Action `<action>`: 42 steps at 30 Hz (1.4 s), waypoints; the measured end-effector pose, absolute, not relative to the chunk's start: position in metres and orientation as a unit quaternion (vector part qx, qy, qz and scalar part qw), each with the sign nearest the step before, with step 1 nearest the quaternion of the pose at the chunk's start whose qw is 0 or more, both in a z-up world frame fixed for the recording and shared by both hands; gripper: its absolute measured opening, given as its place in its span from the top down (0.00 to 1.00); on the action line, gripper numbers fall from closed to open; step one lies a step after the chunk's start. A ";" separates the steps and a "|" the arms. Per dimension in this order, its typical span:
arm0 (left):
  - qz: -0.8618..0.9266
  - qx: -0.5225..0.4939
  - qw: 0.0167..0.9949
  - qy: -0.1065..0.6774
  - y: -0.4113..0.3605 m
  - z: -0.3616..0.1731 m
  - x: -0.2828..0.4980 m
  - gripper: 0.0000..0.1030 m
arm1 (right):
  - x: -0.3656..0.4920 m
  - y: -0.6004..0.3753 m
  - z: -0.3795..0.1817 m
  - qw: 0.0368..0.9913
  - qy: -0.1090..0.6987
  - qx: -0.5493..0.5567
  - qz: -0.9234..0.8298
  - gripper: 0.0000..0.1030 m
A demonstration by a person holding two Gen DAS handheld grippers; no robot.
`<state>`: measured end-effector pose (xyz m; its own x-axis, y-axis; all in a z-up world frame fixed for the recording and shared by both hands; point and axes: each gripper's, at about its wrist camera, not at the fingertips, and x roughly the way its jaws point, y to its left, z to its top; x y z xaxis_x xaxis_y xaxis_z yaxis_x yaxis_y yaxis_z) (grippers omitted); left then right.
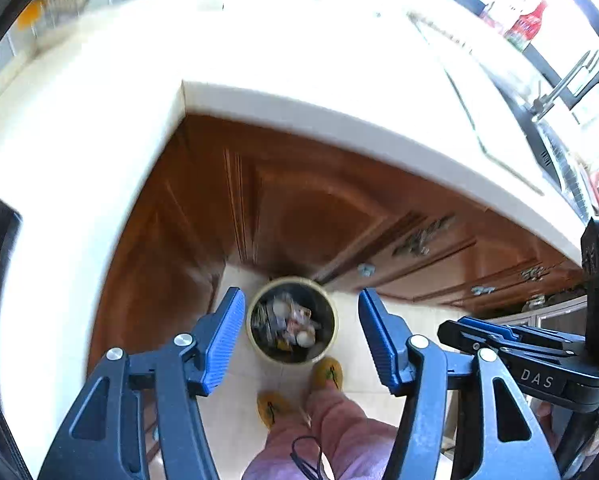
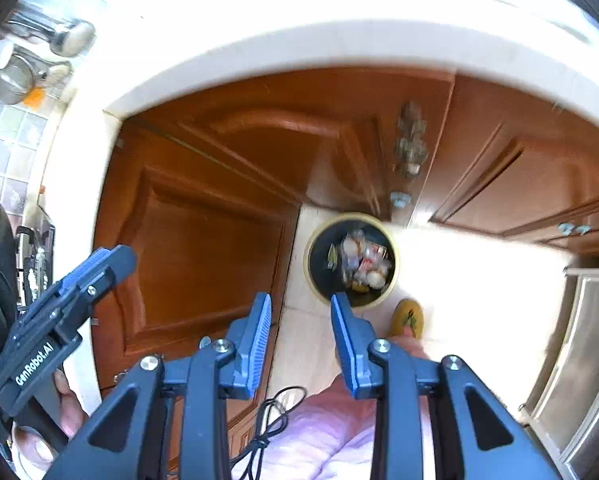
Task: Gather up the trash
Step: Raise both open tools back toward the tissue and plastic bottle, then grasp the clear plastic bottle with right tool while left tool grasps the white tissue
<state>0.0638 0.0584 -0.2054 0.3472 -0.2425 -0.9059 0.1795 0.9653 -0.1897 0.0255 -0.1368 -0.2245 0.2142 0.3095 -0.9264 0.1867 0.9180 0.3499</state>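
While I hover over the trash bin (image 1: 292,320) (already littered), my left claw (image 1: 301,336) and right claw (image 2: 299,328) gape, gripping nothing.

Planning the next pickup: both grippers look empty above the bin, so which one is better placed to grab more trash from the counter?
Probably left. The left gripper stands wider open, nothing between its pads, and its view shows more of the countertop. The right gripper is narrower.

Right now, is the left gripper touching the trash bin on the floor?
Apart. The left wrist view shows the left gripper open and empty, with the trash bin small and far below on the floor, beside the person's slippers.
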 end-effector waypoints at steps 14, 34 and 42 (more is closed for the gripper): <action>-0.179 0.016 0.896 0.405 0.015 -0.066 0.099 0.32 | 0.041 -0.168 -0.082 0.842 0.502 0.197 0.021 0.69; -0.102 0.052 0.903 0.415 -0.075 -0.023 0.333 0.30 | 0.289 -0.289 -0.027 0.841 0.445 0.297 0.079 0.42; -0.065 0.060 0.870 0.486 -0.111 -0.076 0.457 0.30 | 0.421 -0.341 -0.102 0.798 0.473 0.365 0.076 0.36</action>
<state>0.4574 -0.1106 -0.0761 0.5194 -0.0549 -0.8528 0.1707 0.9845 0.0406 0.4214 -0.3406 -0.1022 0.5407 0.4670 -0.6997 0.2241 0.7217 0.6549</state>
